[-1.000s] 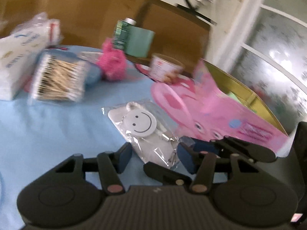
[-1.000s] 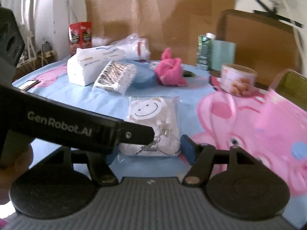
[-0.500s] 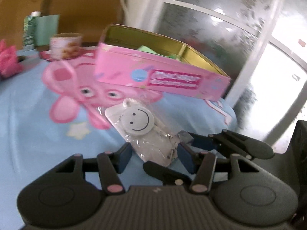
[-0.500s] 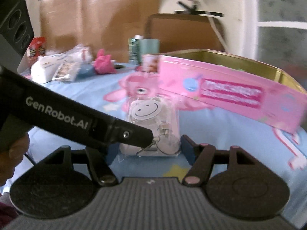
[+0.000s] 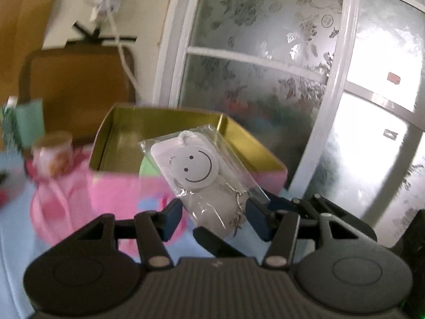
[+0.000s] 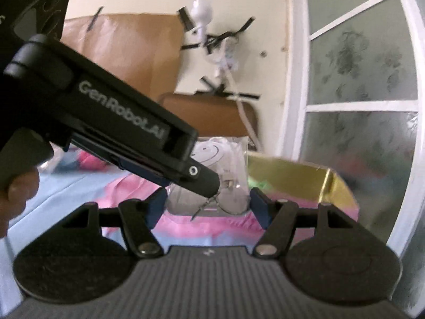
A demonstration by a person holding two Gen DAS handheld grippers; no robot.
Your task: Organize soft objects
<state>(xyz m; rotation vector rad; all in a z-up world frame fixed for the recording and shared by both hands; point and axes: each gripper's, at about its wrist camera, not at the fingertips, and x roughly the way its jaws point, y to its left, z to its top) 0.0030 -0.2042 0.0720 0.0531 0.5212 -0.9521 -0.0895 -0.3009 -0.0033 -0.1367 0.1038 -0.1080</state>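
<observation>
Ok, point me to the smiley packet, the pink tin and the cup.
smiley packet (image 5: 195,166), left wrist view, on the smiley face.
pink tin (image 5: 117,191), left wrist view, on its pink front wall.
cup (image 5: 53,154), left wrist view, on its blurred side.

**Around the edges of the scene**

A frosted glass door (image 5: 265,61) with a white frame fills the right side. A brown chair back (image 5: 77,85) stands beside it, white cord (image 5: 124,55) trailing down the wall. On the light blue tablecloth (image 5: 8,252), a blurred snack cup (image 5: 53,154) sits near a green carton (image 5: 26,122).
</observation>
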